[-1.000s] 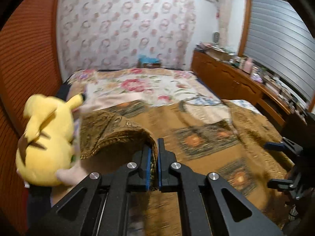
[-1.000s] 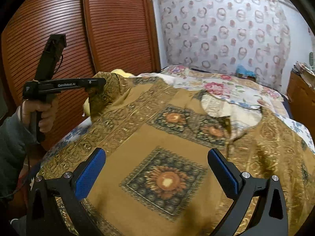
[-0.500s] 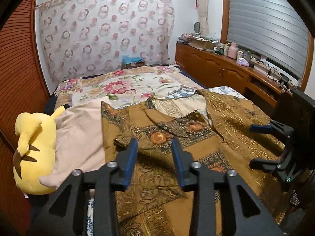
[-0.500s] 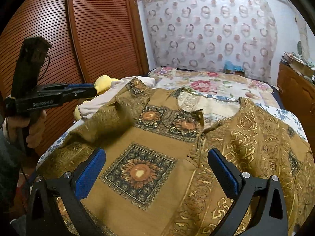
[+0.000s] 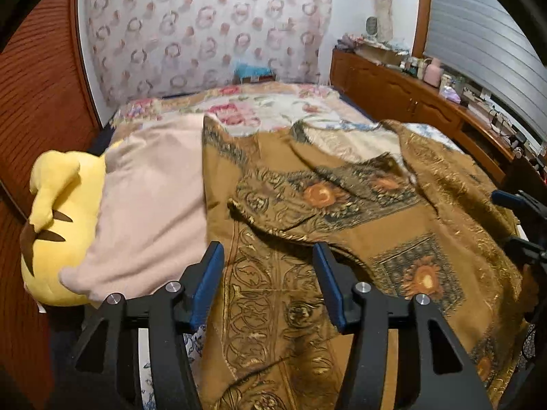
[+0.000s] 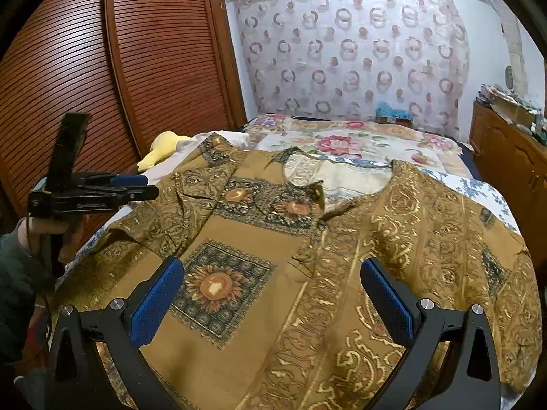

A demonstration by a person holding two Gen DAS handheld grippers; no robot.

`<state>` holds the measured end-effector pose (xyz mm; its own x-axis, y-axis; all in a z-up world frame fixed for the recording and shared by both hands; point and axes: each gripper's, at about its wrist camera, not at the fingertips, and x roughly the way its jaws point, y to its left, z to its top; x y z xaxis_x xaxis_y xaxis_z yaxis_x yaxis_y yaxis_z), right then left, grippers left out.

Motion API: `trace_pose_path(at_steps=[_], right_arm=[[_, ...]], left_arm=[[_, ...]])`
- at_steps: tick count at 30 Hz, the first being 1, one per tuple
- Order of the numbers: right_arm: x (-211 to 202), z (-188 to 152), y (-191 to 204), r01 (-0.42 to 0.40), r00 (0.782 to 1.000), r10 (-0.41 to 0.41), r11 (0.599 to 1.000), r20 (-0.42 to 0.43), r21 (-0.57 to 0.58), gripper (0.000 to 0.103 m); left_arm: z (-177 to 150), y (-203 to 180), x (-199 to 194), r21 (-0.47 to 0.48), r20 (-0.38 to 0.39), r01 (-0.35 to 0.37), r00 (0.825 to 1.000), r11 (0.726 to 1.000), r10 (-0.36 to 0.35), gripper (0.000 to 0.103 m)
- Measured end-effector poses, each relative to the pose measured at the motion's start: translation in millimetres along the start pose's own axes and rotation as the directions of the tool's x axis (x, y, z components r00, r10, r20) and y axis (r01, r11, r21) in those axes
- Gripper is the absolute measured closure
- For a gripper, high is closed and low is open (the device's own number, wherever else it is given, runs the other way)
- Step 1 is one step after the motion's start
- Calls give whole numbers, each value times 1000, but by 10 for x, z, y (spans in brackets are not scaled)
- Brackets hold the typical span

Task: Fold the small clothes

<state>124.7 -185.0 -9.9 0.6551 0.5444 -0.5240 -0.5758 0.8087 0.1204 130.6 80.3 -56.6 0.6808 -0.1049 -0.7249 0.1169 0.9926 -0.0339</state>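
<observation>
Opening left gripper (image 5: 268, 282), empty, above seemingly half-folded garment (image 5: 342, 239)

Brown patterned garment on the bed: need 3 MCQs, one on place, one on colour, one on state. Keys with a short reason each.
1. Where does the yellow plush toy lie relative to the brown gold-patterned garment?
A. on top of it
B. beside it at the bed's edge near the wooden slatted doors
C. on the wooden dresser

2. What colour is the plain cloth between toy and garment?
A. pale pink
B. dark blue
C. green

3. What is between the fingers of the left hand-held gripper?
A. the garment's sleeve, clamped
B. the toy's ear
C. nothing held

Answers: 1 B, the toy sits by the doors, off the garment. 2 A, it shows pale pink. 3 C, the jaws are opening, with the fabric lying loose below them.
</observation>
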Motion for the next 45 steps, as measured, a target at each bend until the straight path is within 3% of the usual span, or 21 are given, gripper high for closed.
trace_pose_path(at_steps=[6,10,13,14,16,19,28,38,44,45], right_arm=[[-22,-31,-64,15,1000,-15,1000,-4,18,0],[-27,-57,-83,15,1000,-15,1000,-6,27,0],[-31,-74,-121,11,1000,-11,1000,-9,29,0],[-29,-78,-125,11,1000,-11,999,-11,30,0],[-35,-86,-143,10,1000,-9,999,-11,36,0],[-59,-100,-191,10,1000,-10,999,-9,42,0],[-131,-128,-247,18,1000,-18,998,-8,58,0],[-164,-127,-310,27,1000,-26,997,-11,67,0],[-221,-146,-383,35,999,-34,996,-8,80,0],[-235,-149,-409,38,999,-37,996,-7,83,0]], left_arm=[[171,130,196,-36,-5,6,1000,999,-6,48],[309,141,346,-38,-25,-5,1000,999,4,65],[344,147,471,-31,-66,-32,997,999,29,72],[347,151,485,-35,-69,-29,997,999,27,74],[359,143,496,-38,-66,-11,998,999,8,90],[382,110,465,-26,-54,-8,999,1000,6,96],[541,-195,423,37,-47,8,999,999,-7,98],[878,-594,327,64,11,104,994,993,-105,98],[865,-695,238,80,30,129,991,988,-132,73],[828,-712,223,86,31,125,991,988,-128,63]])
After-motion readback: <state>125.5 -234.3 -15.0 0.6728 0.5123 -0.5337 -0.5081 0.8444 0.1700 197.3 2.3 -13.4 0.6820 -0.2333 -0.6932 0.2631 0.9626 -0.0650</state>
